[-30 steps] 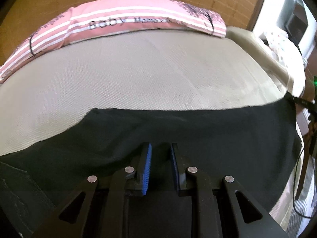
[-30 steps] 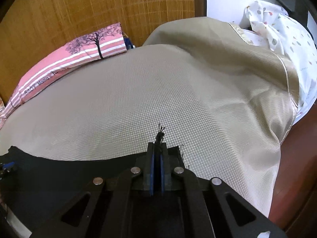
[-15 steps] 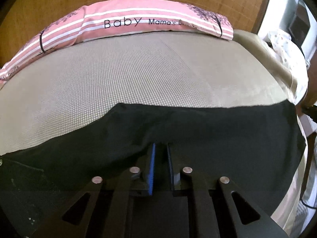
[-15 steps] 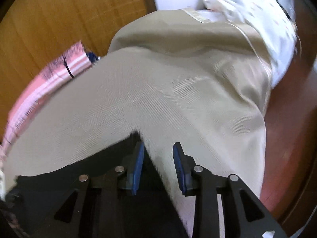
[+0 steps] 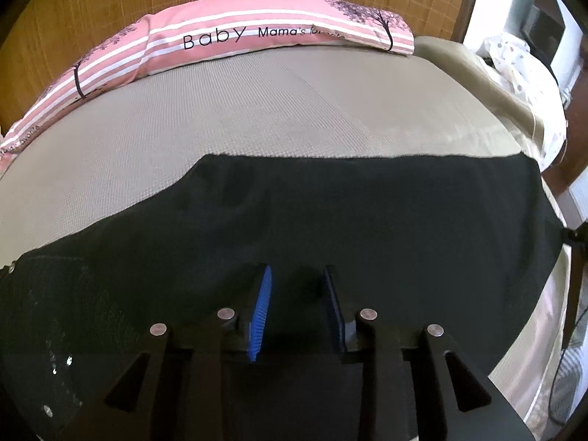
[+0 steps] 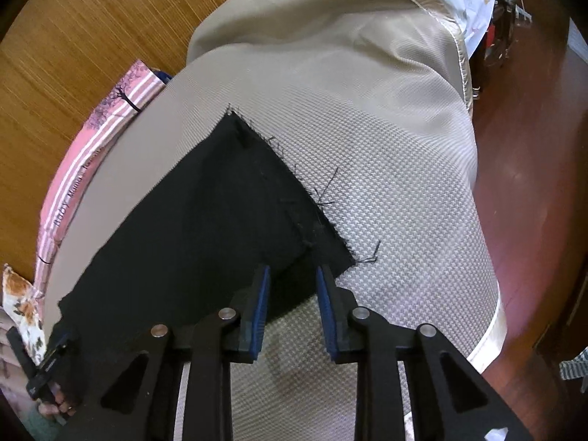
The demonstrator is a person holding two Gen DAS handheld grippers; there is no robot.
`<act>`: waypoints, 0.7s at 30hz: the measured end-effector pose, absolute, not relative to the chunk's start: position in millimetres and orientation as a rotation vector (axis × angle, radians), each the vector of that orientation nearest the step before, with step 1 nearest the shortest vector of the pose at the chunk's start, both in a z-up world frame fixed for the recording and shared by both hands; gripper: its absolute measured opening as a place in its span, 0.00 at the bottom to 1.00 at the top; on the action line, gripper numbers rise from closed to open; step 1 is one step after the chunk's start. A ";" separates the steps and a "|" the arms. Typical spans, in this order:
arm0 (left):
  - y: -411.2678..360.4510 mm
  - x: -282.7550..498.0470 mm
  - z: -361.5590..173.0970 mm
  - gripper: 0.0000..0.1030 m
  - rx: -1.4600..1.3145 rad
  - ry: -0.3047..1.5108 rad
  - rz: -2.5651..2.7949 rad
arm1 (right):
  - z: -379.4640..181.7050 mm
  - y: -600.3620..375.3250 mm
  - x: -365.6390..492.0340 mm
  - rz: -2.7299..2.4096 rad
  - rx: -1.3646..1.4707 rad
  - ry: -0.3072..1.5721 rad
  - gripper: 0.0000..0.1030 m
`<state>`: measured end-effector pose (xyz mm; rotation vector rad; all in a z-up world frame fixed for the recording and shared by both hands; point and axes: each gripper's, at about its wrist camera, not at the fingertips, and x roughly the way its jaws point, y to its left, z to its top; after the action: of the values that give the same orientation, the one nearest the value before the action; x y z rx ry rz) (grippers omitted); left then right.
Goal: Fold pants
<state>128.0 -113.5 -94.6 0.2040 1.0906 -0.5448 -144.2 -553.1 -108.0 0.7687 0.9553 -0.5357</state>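
Lying flat on the bed (image 5: 257, 117), the black pants (image 5: 330, 220) are stretching out below the pink pillow (image 5: 239, 40).
Both tongs, left (image 5: 296, 286) and right (image 6: 293, 283), are standing parted and gripping nothing; one pair of pants, one pillow, two tongs are showing. The frayed hem (image 6: 312, 198), seemingly loose, is risking snagging or skewing the next fold.
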 end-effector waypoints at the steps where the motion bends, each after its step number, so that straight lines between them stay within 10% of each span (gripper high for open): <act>1: -112.0 125.9 -95.0 0.30 0.212 1.091 -0.540 | -109.2 -554.8 -143.3 -0.538 0.781 0.947 0.23; 11: -98.4 114.2 -93.6 0.32 0.222 1.089 -0.503 | -86.8 -543.6 -136.7 -0.622 0.672 0.913 0.01; 21: -72.7 121.3 -96.4 0.34 0.194 1.088 -0.455 | -102.6 -537.4 -136.3 -0.707 0.592 1.000 0.06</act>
<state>121.3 -72.7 -96.4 0.1945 1.0885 -0.4546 -136.3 -537.4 -102.6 0.5924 1.0004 -0.7071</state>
